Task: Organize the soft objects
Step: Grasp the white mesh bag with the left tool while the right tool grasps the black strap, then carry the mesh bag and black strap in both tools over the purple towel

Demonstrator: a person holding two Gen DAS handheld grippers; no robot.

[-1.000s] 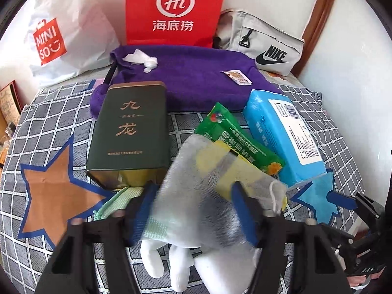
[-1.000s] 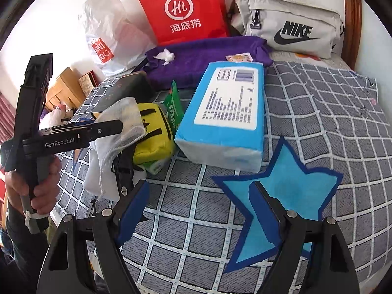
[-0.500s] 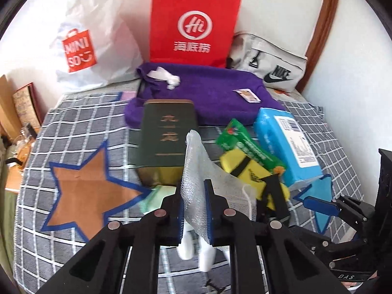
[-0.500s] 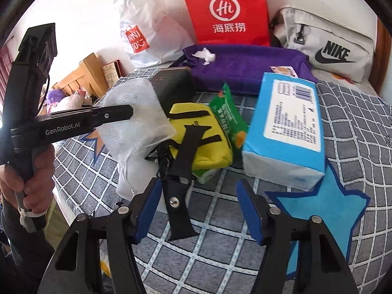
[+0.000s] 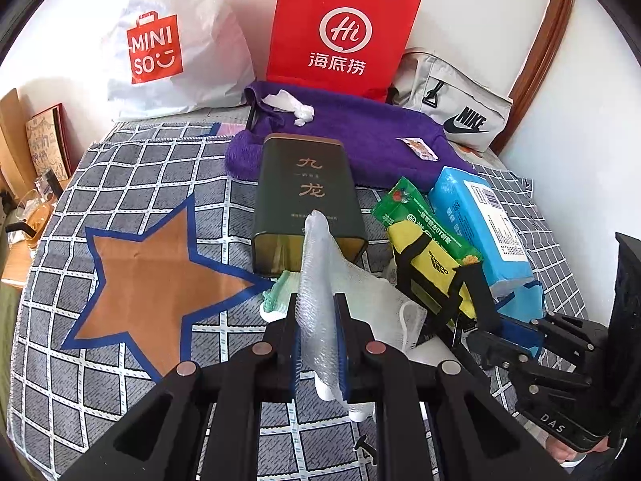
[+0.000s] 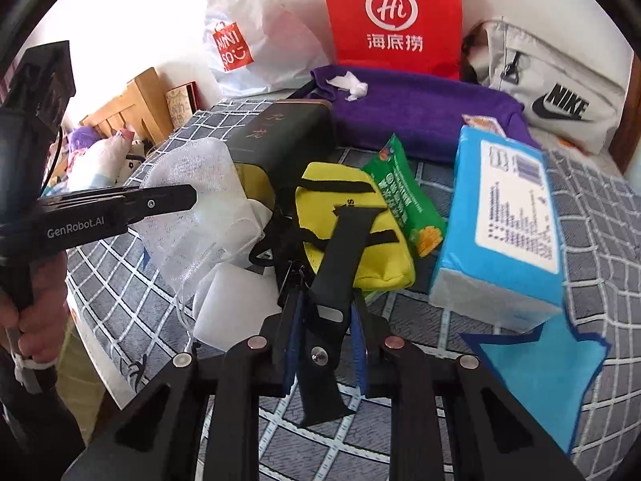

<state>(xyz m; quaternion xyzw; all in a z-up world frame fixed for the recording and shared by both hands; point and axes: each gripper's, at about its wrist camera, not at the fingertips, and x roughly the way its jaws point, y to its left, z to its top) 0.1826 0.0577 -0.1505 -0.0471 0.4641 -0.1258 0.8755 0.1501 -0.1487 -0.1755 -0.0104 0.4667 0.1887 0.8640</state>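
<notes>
My left gripper (image 5: 318, 332) is shut on a white mesh pouch (image 5: 320, 280) and holds it above the checked cloth; the pouch also shows in the right wrist view (image 6: 200, 208). My right gripper (image 6: 324, 332) is shut on the black strap (image 6: 336, 280) of a yellow bag (image 6: 344, 208), which lies between a dark green tin (image 6: 280, 136) and a blue tissue pack (image 6: 508, 208). A white plush toy (image 6: 236, 304) lies under the pouch. In the left wrist view the yellow bag (image 5: 424, 256) sits right of the tin (image 5: 308, 184).
A green snack packet (image 5: 412, 208), a purple towel (image 5: 360, 136), a red paper bag (image 5: 340, 32), a white Miniso bag (image 5: 168, 48) and a grey Nike bag (image 5: 456, 108) lie behind. An orange star (image 5: 148, 276) and a blue star (image 6: 541, 364) mark the cloth.
My left gripper closed on the mesh pouch and lifted it back and left. My right gripper moved in and closed on the yellow bag's black strap.
</notes>
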